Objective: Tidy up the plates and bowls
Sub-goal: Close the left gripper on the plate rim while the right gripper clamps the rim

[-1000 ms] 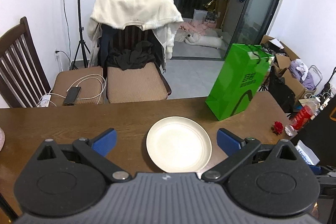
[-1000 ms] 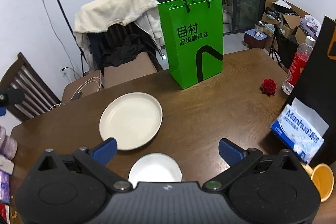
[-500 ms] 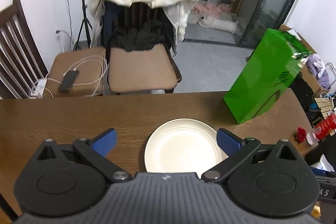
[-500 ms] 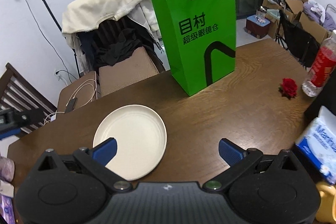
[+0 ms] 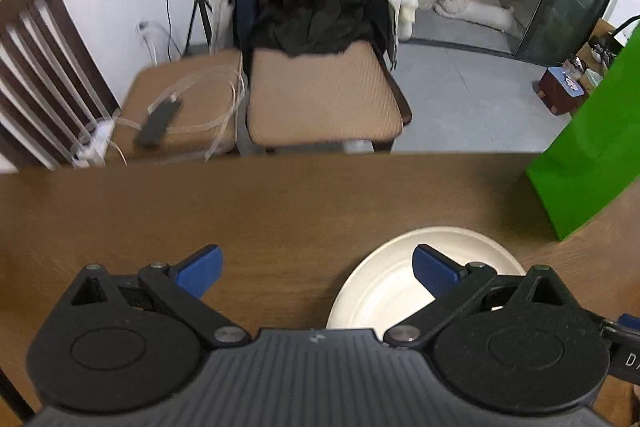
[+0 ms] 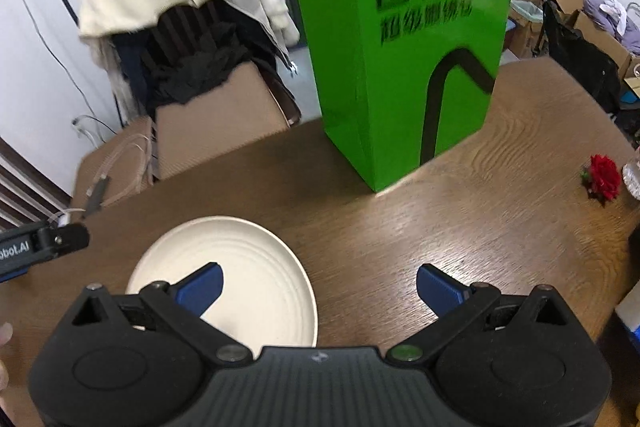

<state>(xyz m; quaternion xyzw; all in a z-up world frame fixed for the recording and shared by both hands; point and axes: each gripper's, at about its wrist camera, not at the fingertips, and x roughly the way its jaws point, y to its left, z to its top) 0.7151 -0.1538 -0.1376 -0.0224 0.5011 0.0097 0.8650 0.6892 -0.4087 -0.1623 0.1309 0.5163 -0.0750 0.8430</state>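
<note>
A cream plate [image 5: 396, 275] lies on the brown wooden table [image 5: 280, 203]. In the left wrist view it sits at the lower right, under my right finger. My left gripper [image 5: 316, 269] is open and empty, above the table just left of the plate. In the right wrist view the plate [image 6: 256, 267] lies at the lower left, under my left finger. My right gripper [image 6: 320, 287] is open and empty, over the plate's right edge. The left gripper's body [image 6: 36, 247] shows at the left edge of the right wrist view.
A tall green paper bag [image 6: 404, 39] stands on the table behind the plate and also shows in the left wrist view [image 5: 596, 155]. A red rose [image 6: 604, 173] lies at the right. Two chairs [image 5: 324, 95] stand beyond the table's far edge, one draped with clothes.
Both grippers have moved forward and lower toward the plate. The left one has shifted left, so the plate now sits at its right. A small white bowl has left the right wrist view.
</note>
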